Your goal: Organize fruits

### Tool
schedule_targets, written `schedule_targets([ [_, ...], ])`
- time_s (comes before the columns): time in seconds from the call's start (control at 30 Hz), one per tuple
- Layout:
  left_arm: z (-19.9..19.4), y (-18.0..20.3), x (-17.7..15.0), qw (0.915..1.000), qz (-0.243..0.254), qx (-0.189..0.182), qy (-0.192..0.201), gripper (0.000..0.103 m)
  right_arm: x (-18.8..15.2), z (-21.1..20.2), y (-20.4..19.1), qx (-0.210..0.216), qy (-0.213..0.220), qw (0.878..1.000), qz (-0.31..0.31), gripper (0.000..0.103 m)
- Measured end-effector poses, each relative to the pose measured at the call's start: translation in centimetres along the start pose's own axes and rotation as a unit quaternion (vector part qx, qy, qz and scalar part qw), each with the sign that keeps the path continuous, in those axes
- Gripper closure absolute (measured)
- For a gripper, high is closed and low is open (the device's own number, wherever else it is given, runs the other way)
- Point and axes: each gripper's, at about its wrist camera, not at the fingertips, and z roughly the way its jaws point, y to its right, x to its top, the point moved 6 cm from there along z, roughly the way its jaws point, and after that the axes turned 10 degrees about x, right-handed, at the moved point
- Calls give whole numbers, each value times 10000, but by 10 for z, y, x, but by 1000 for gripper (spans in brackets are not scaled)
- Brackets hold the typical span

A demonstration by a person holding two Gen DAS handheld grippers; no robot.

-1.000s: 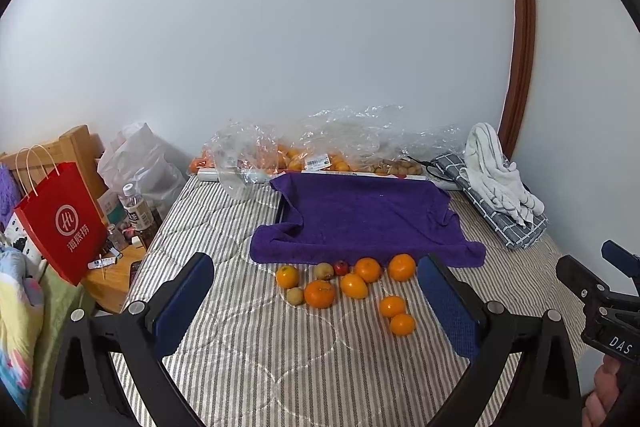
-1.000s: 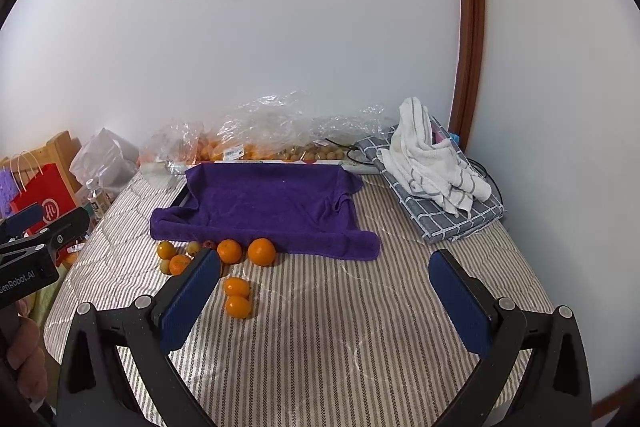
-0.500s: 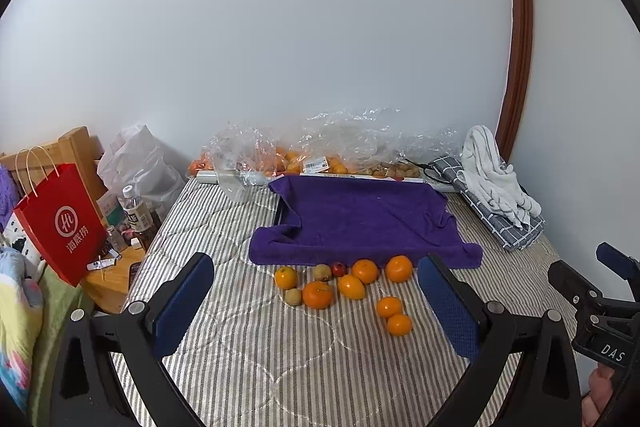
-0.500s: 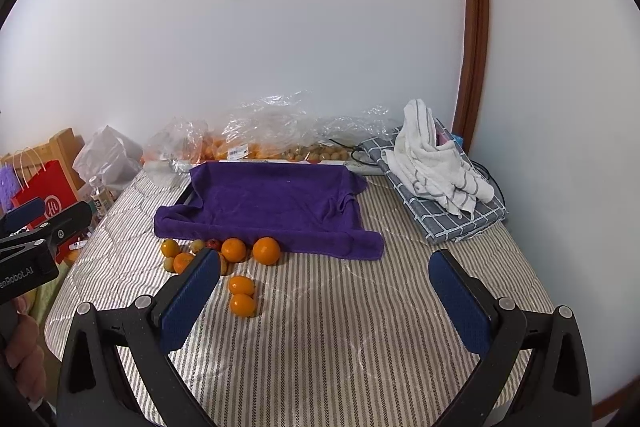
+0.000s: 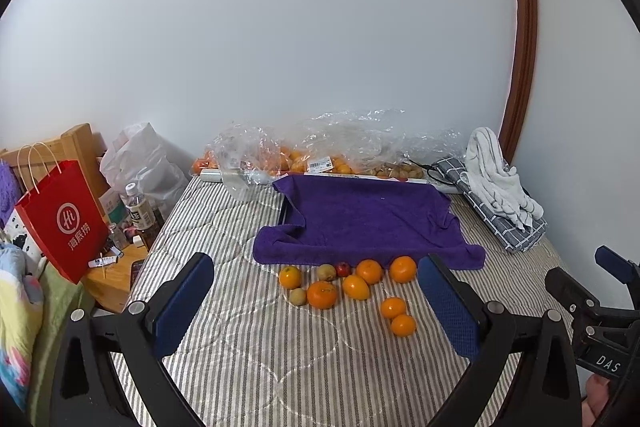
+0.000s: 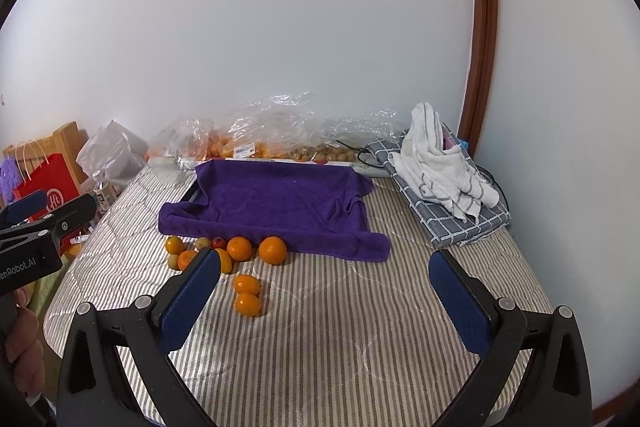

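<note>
A bed (image 5: 248,359) covered in a striped quilt is seen filling both views. A purple towel (image 5: 368,223) is spread over a tray at its far middle, with one black tray edge (image 5: 283,213) exposed on the left. Clear plastic bags (image 5: 344,147) holding more fruit are piled against the wall behind it. A grey checked cloth (image 6: 452,211) with a white striped towel (image 6: 440,163) on top is laid to the right. A red paper bag (image 5: 64,215) is stood beside the bed on the left.

The left claw (image 5: 320,311) and the right claw (image 6: 324,303) are both held spread wide above the quilt, with nothing between the blue pads (image 5: 182,303).

The loose fruits (image 5: 348,283) are clustered on the quilt just in front of the towel's near edge: several oranges, two brownish kiwis (image 5: 298,296) and one small red fruit (image 5: 342,269). Two small oranges (image 6: 247,294) are set touching each other, slightly nearer than the rest.
</note>
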Motion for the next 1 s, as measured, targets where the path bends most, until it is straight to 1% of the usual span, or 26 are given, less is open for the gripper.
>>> schedule_targets([
  [0.47, -1, 4, 4, 10000, 34, 7, 50, 0, -1, 0, -3, 7, 2, 10000, 27, 1],
  [0.6, -1, 7, 9, 9997, 148, 117, 147, 0, -1, 2, -4, 74, -1, 10000, 31, 1],
  [0.73, 2, 2, 9, 9995, 173, 166, 207, 0, 1, 8, -3, 14, -61, 10000, 20, 1],
  [0.87, 12, 0, 7, 9994, 235, 160, 216, 0, -3, 17, -3, -60, -154, 9999, -52, 1],
  [1.0, 33, -6, -1, 9994, 240, 253, 70, 0, -14, 36, -3, -69, -294, 9995, -97, 1],
])
